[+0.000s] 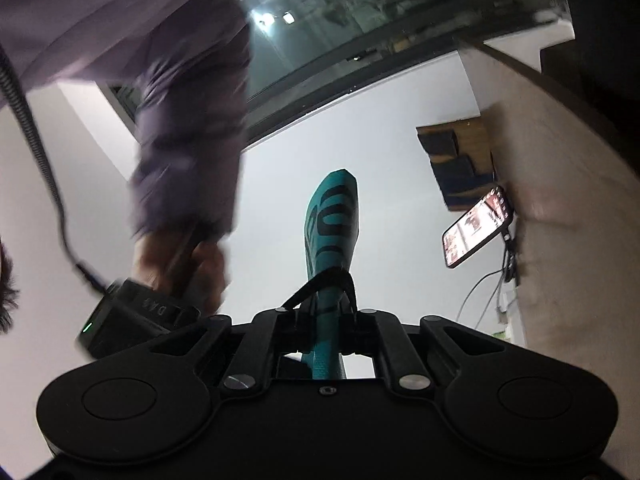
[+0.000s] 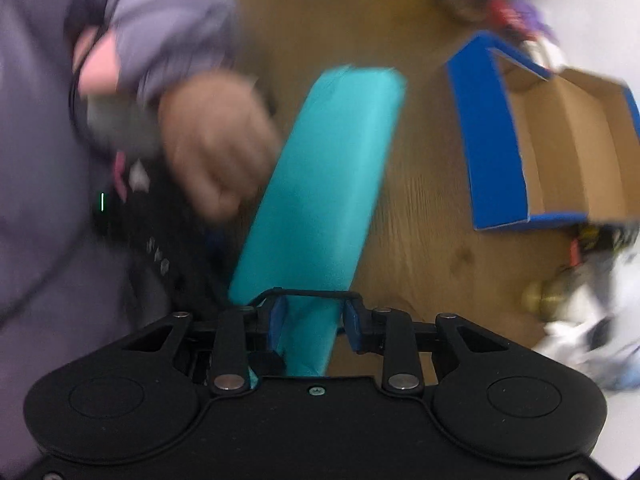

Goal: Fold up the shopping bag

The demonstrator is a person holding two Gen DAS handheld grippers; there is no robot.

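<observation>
Both of my grippers are clamped on the teal shopping bag [image 2: 320,184], left gripper [image 1: 326,312] and right gripper [image 2: 314,320], holding it aloft over the wooden table [image 2: 420,220] as a narrow folded strip, so I judge only the final folds remain.

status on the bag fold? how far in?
Done: the teal bag already reads as a narrow folded strip. In hand: the left gripper is shut on it, and it also passes between the right gripper's fingers, lifted off the wooden table. Left: any final fold and setting it down; frames are blurred.
</observation>
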